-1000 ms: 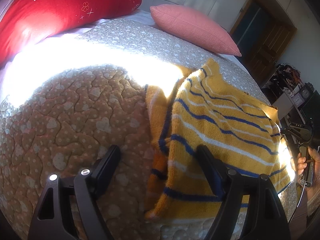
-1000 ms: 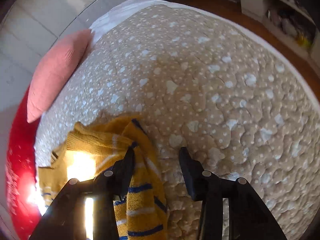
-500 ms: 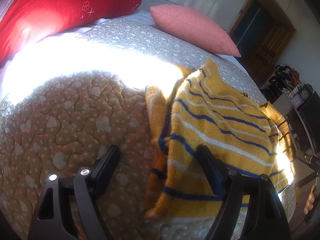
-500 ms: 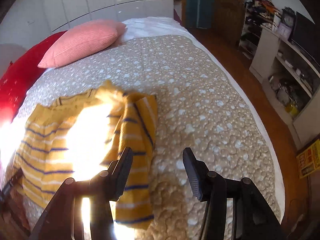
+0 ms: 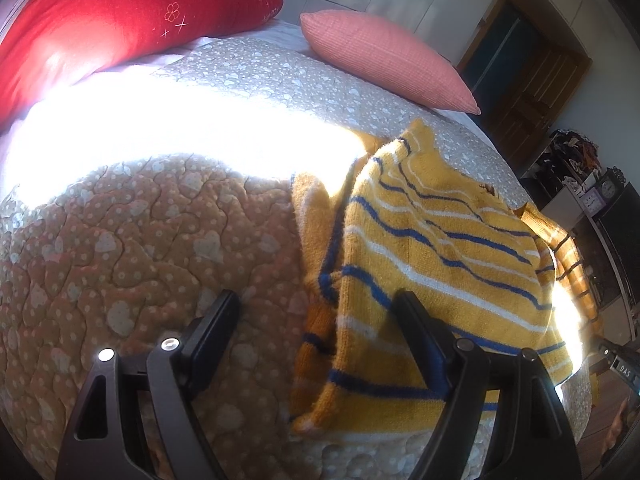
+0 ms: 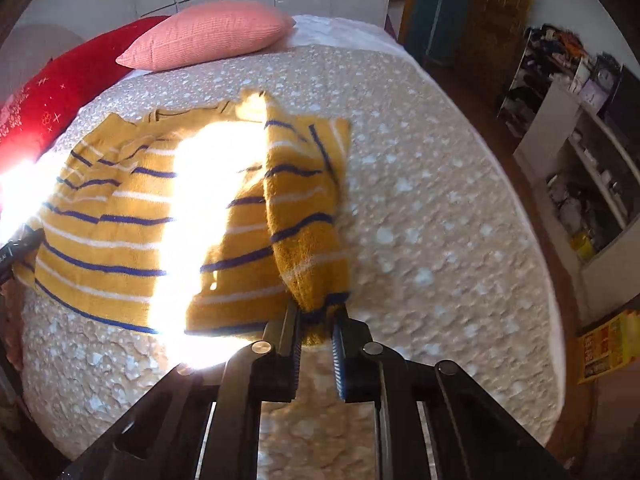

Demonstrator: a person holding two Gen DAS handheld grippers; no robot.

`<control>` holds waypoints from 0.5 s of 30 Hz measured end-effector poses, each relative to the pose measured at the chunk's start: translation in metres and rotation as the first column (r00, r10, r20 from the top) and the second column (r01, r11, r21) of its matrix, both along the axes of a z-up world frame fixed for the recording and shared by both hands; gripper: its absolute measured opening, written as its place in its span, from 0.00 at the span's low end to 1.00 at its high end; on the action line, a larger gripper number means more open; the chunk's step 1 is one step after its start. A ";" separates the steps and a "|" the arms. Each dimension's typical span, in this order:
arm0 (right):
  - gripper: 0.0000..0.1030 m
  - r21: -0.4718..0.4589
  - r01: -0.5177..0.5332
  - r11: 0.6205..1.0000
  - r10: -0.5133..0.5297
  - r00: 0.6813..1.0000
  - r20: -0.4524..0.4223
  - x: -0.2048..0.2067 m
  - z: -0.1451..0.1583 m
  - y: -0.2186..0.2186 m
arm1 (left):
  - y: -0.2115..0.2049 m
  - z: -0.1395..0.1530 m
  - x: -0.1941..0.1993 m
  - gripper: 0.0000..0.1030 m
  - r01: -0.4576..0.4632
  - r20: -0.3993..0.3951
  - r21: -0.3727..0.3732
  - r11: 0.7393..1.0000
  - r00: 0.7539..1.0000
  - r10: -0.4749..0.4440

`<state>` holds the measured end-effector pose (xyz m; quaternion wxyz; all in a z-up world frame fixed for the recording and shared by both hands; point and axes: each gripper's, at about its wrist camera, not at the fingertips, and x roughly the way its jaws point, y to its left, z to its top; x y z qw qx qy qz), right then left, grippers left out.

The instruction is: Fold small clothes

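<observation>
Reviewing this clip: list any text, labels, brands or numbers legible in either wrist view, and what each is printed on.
"DAS": white letters on the dark right gripper, seen at the edge of the left wrist view; possibly cut off.
Yellow printed box on the floor: print too blurred to read.
Clock on the shelf: dial too small to read.
Striped sweater: no label visible.

Sun glare washes out the middle of your sweater (image 6: 120,216) in the right view, so its stripes and folds there can't be read, and the same glare blanks a band of quilt (image 5: 120,240) in the left view. Your right gripper (image 6: 316,320) covers the sleeve cuff it pinches. The red pillow (image 5: 120,20) is cut by the left edge. Items on the far-right shelf (image 6: 592,184) are too small to tell.
</observation>
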<state>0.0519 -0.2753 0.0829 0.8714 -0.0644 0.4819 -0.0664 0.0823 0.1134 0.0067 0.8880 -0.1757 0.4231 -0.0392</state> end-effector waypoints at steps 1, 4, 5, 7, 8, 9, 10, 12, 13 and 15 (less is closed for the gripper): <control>0.04 -0.086 0.015 0.996 -0.015 1.000 -0.001 0.004 0.003 -0.004 | -0.001 0.000 0.000 0.78 0.000 -0.001 0.006 1.000 1.000 0.000; 0.04 -0.316 0.092 0.944 -0.104 0.994 -0.020 0.011 -0.002 -0.029 | -0.001 0.000 -0.001 0.78 0.001 -0.002 0.009 1.000 1.000 -0.001; 0.04 -0.311 0.122 0.943 -0.138 0.990 -0.032 0.012 -0.003 -0.041 | -0.001 0.000 -0.001 0.78 0.001 -0.002 0.009 1.000 1.000 -0.001; 0.04 -0.240 0.178 0.954 -0.183 0.983 0.000 0.009 0.009 -0.056 | -0.001 0.000 -0.001 0.78 0.001 -0.002 0.013 1.000 1.000 -0.001; 0.04 -0.184 0.179 0.966 -0.176 0.984 0.032 0.007 0.020 -0.056 | -0.001 -0.001 -0.001 0.78 0.001 -0.002 0.015 1.000 1.000 -0.001; 0.04 -0.119 0.159 0.980 -0.152 0.986 0.068 0.006 0.031 -0.051 | -0.001 -0.001 0.000 0.78 0.001 -0.002 0.012 1.000 1.000 -0.001; 0.04 -0.053 0.123 0.991 -0.117 0.988 0.101 0.006 0.040 -0.044 | -0.001 -0.001 0.000 0.78 0.001 -0.003 0.016 1.000 1.000 -0.001; 0.06 0.057 0.034 0.998 -0.041 0.992 0.116 0.016 0.051 -0.024 | -0.002 -0.001 0.000 0.78 0.002 -0.004 0.022 1.000 1.000 -0.002; 0.10 0.109 -0.015 0.994 0.003 0.994 0.107 0.025 0.051 -0.014 | -0.002 -0.001 0.000 0.78 0.002 -0.004 0.024 1.000 1.000 -0.002; 0.22 0.168 -0.088 0.982 0.076 0.994 0.081 0.049 0.044 0.009 | -0.003 -0.001 0.000 0.78 0.002 -0.004 0.021 1.000 1.000 -0.002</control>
